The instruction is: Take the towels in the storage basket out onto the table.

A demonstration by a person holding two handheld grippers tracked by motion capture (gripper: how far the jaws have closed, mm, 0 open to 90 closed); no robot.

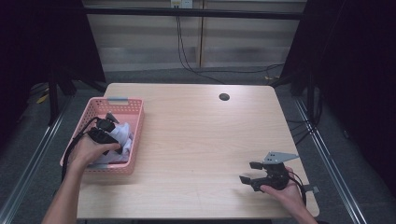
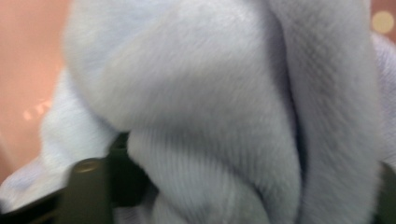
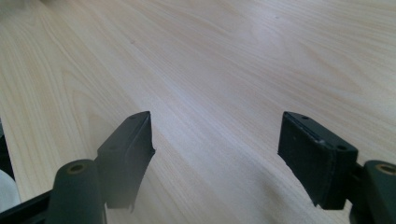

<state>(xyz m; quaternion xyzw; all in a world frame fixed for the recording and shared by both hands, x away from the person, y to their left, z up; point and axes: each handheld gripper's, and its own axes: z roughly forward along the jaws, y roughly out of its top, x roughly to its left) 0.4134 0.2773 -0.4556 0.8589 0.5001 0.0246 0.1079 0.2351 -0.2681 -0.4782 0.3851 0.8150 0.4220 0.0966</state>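
Observation:
A pink slotted basket [image 1: 110, 168] stands at the table's left edge with a crumpled white cloth [image 1: 123, 132] inside. My left gripper [image 1: 116, 139] reaches down into the basket, its black body in the person's hand. In the left gripper view the soft ribbed cloth [image 2: 224, 102] bulges between the jaws of the left gripper [image 2: 243, 191] and hides their pads; the jaws stand wide apart around it. My right gripper [image 1: 247, 171] rests low over the table at the front right. Its jaws are open with only bare wood between them in the right gripper view [image 3: 215, 140].
The light wooden table [image 1: 196, 135] has a small round dark hole [image 1: 224, 97] near its far edge. Cables trail across the floor behind the table. Dark curtains hang on both sides.

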